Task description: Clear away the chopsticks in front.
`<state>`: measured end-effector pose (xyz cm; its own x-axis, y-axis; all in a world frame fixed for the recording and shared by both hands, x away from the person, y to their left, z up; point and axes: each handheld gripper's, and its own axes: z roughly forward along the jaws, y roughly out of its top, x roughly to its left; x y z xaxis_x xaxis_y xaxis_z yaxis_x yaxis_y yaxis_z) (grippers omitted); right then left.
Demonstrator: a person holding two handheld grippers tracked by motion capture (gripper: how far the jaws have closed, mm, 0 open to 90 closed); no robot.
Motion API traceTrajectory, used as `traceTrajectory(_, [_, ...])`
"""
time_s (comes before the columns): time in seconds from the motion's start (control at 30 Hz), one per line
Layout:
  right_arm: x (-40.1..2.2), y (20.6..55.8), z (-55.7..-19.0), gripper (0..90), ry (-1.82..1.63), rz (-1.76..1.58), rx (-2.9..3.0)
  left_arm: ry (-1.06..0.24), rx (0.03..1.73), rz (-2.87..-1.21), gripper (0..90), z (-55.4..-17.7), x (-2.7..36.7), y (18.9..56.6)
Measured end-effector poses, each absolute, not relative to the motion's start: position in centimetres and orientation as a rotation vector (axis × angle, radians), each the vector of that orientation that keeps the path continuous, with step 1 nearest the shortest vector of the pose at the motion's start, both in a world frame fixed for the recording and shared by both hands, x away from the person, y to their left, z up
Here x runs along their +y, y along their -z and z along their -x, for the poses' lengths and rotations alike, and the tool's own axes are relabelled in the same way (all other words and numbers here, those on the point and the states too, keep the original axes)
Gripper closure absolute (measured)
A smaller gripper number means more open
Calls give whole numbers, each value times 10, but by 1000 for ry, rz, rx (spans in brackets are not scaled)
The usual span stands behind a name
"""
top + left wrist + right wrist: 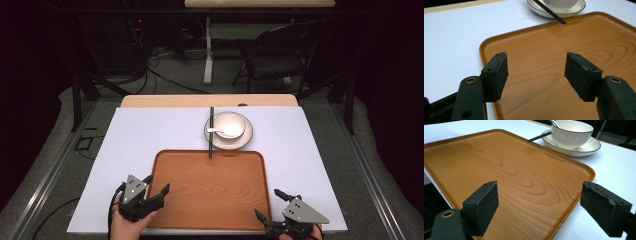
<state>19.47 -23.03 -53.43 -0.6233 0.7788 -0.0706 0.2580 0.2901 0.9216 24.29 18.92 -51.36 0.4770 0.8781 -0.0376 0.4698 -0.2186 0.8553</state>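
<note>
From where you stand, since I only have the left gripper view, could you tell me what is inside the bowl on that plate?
Observer: A white spoon lies in the bowl, its handle toward the chopsticks.
Operator: Thank you. How far do those chopsticks run beyond the plate?
Observer: They cross the plate on its left side and reach back almost to the table's far wooden edge; their near tips rest over the tray's far rim.
Operator: And where are the right tongs, please?
Observer: The right tongs sit at the tray's near right corner, jaws open and nothing between them; the left tongs are open at its near left corner.
</note>
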Motion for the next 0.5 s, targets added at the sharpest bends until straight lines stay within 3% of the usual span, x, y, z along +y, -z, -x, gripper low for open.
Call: traceTrajectory(0.5, [-234,535,-195,147,-1318,-954,2037,-595,1166,-1913,410,-295,163,482])
